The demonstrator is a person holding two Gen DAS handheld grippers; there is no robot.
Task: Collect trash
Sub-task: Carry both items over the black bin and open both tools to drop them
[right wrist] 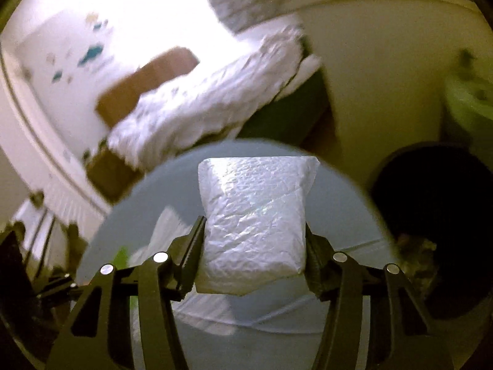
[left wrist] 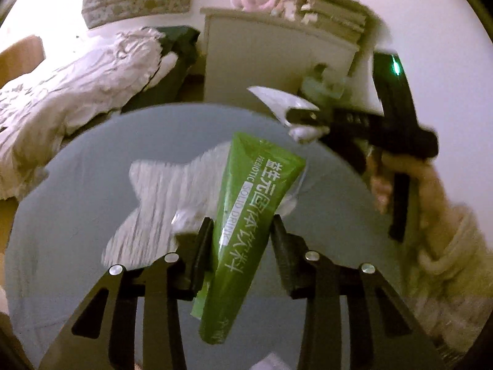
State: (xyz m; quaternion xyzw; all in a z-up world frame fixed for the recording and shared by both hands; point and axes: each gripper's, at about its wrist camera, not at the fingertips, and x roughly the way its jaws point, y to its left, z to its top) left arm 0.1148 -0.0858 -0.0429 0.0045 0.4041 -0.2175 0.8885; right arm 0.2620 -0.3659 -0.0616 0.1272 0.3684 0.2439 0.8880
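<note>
Currently:
- Left gripper: pinching green sachet, lifted above round table.
- Right gripper: clamped on white padded pouch above table.
- Dark bin: beside table; keep both grips firm while carrying over it.

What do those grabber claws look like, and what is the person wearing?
Both grippers, left gripper and right gripper, are black, with flat ribbed fingers on slotted arms pinned by shiny silver rivets. The right one shows a small green light. The person's sleeve is chunky cream knit.
</note>
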